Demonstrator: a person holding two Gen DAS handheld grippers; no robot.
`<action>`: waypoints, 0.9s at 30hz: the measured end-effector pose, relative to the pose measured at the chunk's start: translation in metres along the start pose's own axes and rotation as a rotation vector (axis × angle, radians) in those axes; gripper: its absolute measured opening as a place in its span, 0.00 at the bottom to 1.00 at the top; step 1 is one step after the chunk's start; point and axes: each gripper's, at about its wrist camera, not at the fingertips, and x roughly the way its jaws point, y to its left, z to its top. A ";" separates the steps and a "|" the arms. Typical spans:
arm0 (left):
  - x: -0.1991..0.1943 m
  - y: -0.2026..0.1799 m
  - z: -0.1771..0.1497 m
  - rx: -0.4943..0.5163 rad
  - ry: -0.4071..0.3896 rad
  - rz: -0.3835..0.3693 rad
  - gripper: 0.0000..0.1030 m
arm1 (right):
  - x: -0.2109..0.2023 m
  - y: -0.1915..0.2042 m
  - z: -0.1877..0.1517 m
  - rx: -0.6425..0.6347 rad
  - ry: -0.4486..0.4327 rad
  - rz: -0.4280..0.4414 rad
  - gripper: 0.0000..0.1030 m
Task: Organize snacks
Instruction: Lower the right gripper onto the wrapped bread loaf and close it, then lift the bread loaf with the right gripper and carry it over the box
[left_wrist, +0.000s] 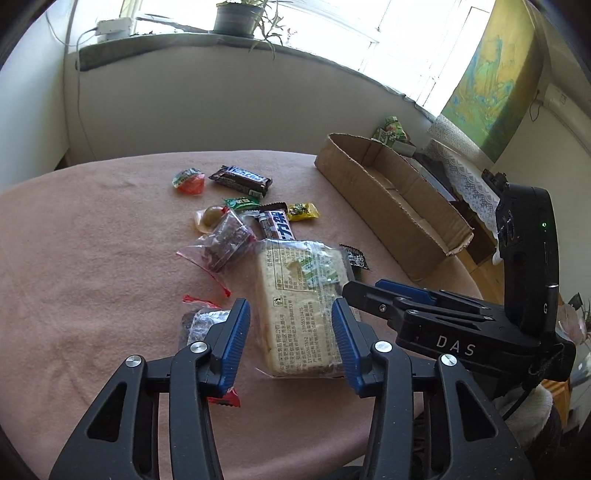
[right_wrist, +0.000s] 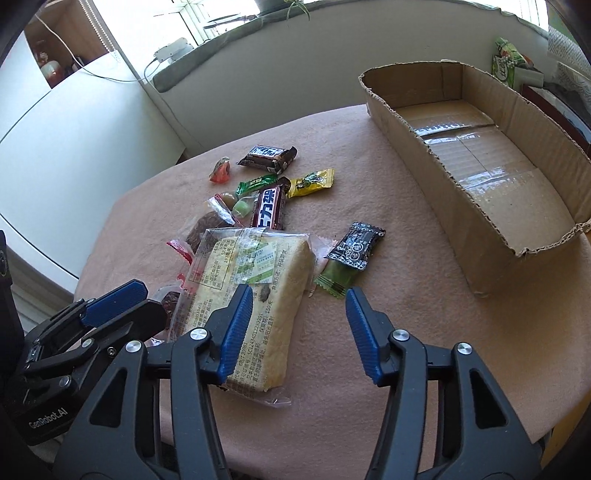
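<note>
A pile of snacks lies on the pink cloth table. A large wrapped bread cake (left_wrist: 301, 306) (right_wrist: 245, 306) lies nearest. My left gripper (left_wrist: 291, 325) is open with its pads on either side of the cake's near end, not pressing it. My right gripper (right_wrist: 299, 317) is open and empty, just right of the cake, above bare cloth. Beyond lie two dark chocolate bars (left_wrist: 242, 180) (right_wrist: 269, 206), a yellow candy (right_wrist: 310, 182), a black candy (right_wrist: 356, 245), a green candy (right_wrist: 334, 280) and a red jelly cup (left_wrist: 190, 181). An empty cardboard box (right_wrist: 480, 155) (left_wrist: 391, 206) stands at the right.
The table's round edge falls away at the near right (right_wrist: 554, 406). A windowsill with a potted plant (left_wrist: 238, 18) runs behind the table. A green packet (right_wrist: 508, 61) lies beyond the box. The right gripper's body (left_wrist: 480, 325) shows beside my left one.
</note>
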 end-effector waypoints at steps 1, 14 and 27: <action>0.002 0.001 -0.001 -0.007 0.009 -0.008 0.41 | 0.002 -0.001 0.000 0.007 0.008 0.014 0.51; 0.021 0.006 -0.008 -0.018 0.089 -0.035 0.40 | 0.020 -0.009 0.000 0.081 0.090 0.159 0.46; 0.028 0.001 -0.011 0.001 0.101 -0.052 0.40 | 0.026 -0.004 0.005 0.090 0.117 0.192 0.43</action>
